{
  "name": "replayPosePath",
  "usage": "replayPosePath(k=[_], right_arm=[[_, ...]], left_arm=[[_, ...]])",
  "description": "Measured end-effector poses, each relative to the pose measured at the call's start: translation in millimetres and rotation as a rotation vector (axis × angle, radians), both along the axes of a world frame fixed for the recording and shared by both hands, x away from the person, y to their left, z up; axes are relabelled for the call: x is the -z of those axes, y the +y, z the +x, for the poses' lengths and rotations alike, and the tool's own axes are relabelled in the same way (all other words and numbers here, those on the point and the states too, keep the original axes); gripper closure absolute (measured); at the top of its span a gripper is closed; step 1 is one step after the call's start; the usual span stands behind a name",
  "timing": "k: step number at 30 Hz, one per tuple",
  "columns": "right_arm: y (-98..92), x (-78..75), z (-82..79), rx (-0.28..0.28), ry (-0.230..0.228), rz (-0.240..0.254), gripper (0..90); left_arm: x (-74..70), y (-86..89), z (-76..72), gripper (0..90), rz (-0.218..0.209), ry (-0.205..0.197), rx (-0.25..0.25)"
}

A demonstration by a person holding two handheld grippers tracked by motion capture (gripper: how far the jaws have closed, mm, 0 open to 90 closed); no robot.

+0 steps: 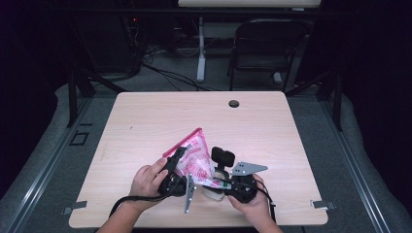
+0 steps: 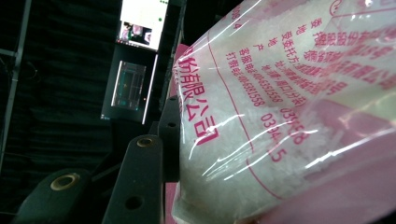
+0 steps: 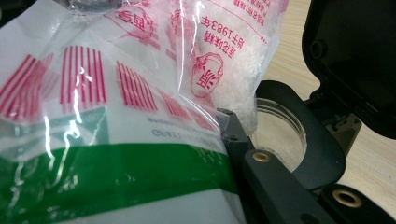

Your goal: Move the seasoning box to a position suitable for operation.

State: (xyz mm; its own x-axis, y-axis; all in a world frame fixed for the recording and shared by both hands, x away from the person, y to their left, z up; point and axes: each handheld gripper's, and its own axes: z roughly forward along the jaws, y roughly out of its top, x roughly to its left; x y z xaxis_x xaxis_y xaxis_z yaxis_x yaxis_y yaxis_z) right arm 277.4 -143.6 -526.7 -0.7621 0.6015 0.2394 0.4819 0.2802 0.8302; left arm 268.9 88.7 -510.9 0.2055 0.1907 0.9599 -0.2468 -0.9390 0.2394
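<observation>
Near the front edge of the pale wood desk [image 1: 145, 121], both tools pinch a pink-printed plastic bag [image 1: 194, 155]: left tool [image 1: 177, 160], right tool [image 1: 221, 184]. Beyond, a dark room holds a chair [image 1: 265, 48].

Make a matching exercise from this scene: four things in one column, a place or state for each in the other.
1. bag
2. jar
3. lid
4. cable hole

a. black, flipped up
b. far side of the table
c. clear, open, under the bag's corner
d. pink print, white grains, held by both hand-held grippers

Pairs: 1-d, 2-c, 3-a, 4-b
</observation>
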Motion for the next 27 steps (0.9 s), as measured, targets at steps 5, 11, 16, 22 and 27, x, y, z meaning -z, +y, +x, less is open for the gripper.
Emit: replayPosePath(k=[5, 11, 16, 22, 27], right_arm=[[0.0, -0.1, -0.4, 0.004, -0.004, 0.003, 89.5], [0.6, 0.0, -1.0, 0.007, -0.009, 0.009, 89.2], [0.4, -0.7, -1.6, 0.008, -0.019, -0.003, 88.9], [-0.4, -1.6, -2.0, 0.007, -0.024, -0.006, 88.2], [-0.6, -1.4, -1.5, 0.008, -0.023, -0.004, 88.0]], left_arm=[[-0.7, -0.2, 0.1, 65.4, 0.004, -0.003, -0.001], [-0.2, -0.3, -0.3, 65.5, 0.007, -0.007, -0.001], [0.2, -0.8, -1.3, 65.9, 0.028, -0.020, -0.004], [0.0, -1.1, -2.0, 66.0, 0.030, -0.025, -0.005], [0.0, -1.4, -2.1, 66.0, 0.029, -0.041, 0.001]])
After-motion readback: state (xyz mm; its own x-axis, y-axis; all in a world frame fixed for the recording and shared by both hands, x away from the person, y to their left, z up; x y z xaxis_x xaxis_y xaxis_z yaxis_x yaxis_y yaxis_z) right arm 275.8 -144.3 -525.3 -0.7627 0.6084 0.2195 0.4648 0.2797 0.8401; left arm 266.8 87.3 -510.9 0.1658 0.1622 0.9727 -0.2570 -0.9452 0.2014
